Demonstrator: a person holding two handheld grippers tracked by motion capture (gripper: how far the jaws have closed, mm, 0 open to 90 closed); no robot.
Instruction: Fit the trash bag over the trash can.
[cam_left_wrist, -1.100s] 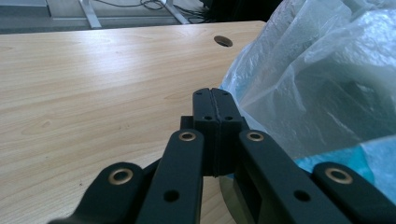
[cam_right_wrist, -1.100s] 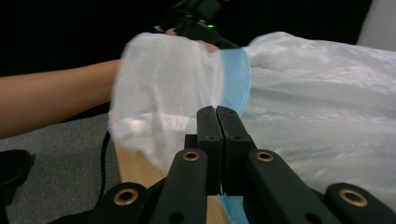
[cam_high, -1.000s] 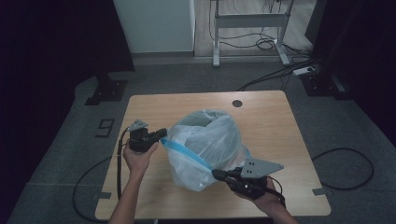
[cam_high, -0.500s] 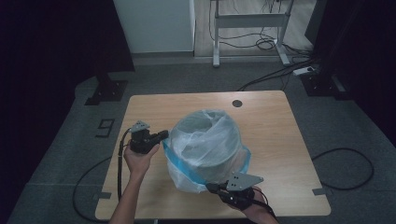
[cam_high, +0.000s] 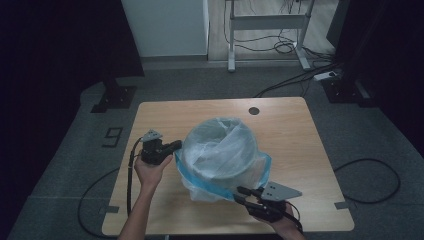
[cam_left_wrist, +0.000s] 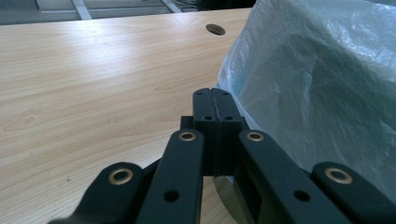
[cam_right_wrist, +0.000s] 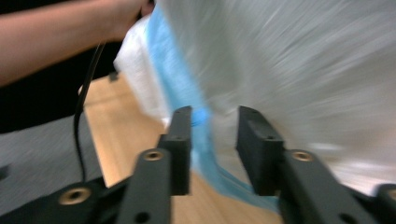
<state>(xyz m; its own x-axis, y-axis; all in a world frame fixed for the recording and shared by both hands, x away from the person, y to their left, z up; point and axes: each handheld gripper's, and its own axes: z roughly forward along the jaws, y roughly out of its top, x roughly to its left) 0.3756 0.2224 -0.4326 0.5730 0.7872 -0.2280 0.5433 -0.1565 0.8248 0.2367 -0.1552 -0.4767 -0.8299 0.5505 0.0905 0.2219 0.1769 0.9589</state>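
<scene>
High view: translucent white bag (cam_high: 220, 150), blue-banded hem, draped over round bin on table (cam_high: 310, 150).
Left gripper (cam_high: 172, 146) pressed together beside it; right gripper (cam_high: 242, 192) just opening, hem between.

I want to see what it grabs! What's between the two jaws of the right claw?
The bag's blue band hangs in the gap of the right claw, in the right gripper view. The jaws have just been opening and aren't pressing on it.

High view looks forward and down on the whole tabletop (cam_high: 300, 150) from afar; both gripper views look along their own fingers, close up, sharing the plastic bag (cam_high: 220, 155).
</scene>
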